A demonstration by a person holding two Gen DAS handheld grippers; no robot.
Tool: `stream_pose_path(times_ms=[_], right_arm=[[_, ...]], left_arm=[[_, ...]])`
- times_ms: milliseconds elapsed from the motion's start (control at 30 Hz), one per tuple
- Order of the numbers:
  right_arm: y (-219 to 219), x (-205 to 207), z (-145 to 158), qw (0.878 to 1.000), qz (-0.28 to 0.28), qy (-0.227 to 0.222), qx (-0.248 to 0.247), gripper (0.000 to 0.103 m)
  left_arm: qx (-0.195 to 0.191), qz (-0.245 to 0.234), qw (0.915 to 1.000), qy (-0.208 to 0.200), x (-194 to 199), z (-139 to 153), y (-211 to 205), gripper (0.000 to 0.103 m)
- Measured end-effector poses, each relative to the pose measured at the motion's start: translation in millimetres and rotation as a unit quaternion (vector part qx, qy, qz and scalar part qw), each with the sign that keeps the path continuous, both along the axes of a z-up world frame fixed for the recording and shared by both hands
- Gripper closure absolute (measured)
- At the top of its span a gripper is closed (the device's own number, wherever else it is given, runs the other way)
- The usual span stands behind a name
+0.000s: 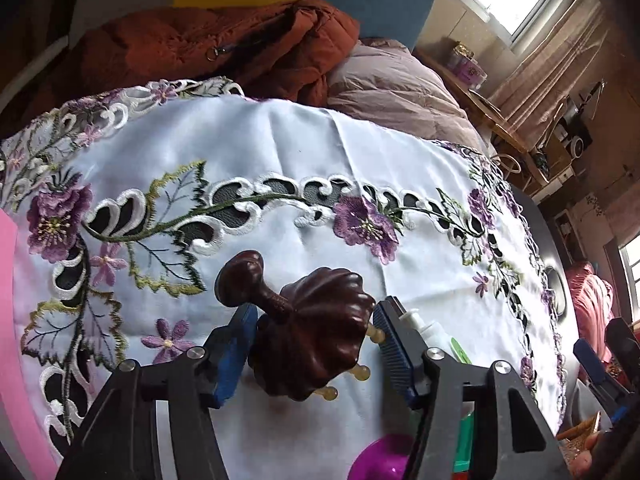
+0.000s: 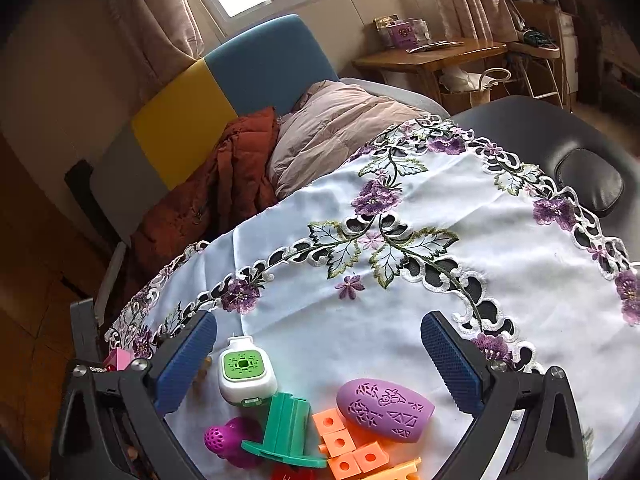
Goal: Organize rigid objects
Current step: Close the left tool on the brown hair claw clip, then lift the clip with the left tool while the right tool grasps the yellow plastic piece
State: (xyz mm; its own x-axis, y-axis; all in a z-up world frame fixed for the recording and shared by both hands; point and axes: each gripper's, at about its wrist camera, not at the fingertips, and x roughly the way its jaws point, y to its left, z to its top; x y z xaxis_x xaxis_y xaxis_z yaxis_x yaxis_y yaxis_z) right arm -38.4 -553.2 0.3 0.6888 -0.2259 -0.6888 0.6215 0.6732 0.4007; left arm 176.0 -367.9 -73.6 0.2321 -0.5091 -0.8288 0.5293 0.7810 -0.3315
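left jaws spread around the wooden massager, right jaws spread over the toy pile

our left gripper (image 1: pixel 310 336) stands wide around the dark wooden massager (image 1: pixel 308 344) lying on the embroidered cloth (image 1: pixel 280 144); the left pad looks against it, the right pad just clear of its pegs. our right gripper (image 2: pixel 318 364) gapes empty above the white-green device (image 2: pixel 244 374), purple pod (image 2: pixel 384 408), teal piece (image 2: pixel 286 428) and orange blocks (image 2: pixel 348 444). the far half of the cloth lies bare up to its lace edge.
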Motion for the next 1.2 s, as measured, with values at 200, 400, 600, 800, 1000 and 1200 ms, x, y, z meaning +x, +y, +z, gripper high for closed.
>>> stream_pose_path(times_ms=[200,400,600,800,1000,1200], right_arm=[[-11.0,-7.1,-0.9,1.000,-0.022,-0.007,0.013,0.000],[-34.6,-19.9,-15.9,0.995,-0.062,-0.006,0.077,0.000],[-42.4,-20.3,-32.0,0.991,-0.069,0.017,0.115,0.000],[-37.2,-8.7,-47.5,0.989,-0.044,0.068,0.121,0.000],[-34.3,-9.8,-55.2,0.987,-0.041,0.089,0.128,0.000],[-22.8,-12.3,-53.6,0.983,0.001,0.106,0.149,0.000]], left_arm=[[-0.001,-0.014,0.9997,-0.018,-23.7,3.7,21.9,0.044],[0.000,-0.019,0.9993,-0.033,-66.2,16.8,55.7,0.049],[-0.006,-0.036,0.9990,-0.023,-107.0,13.3,81.1,0.049],[-0.006,-0.051,0.9980,-0.037,-147.1,20.2,99.1,0.049],[-0.012,-0.055,0.9980,-0.027,-171.6,21.0,116.9,0.049],[-0.029,-0.058,0.9965,-0.053,-183.8,39.9,134.3,0.049]])
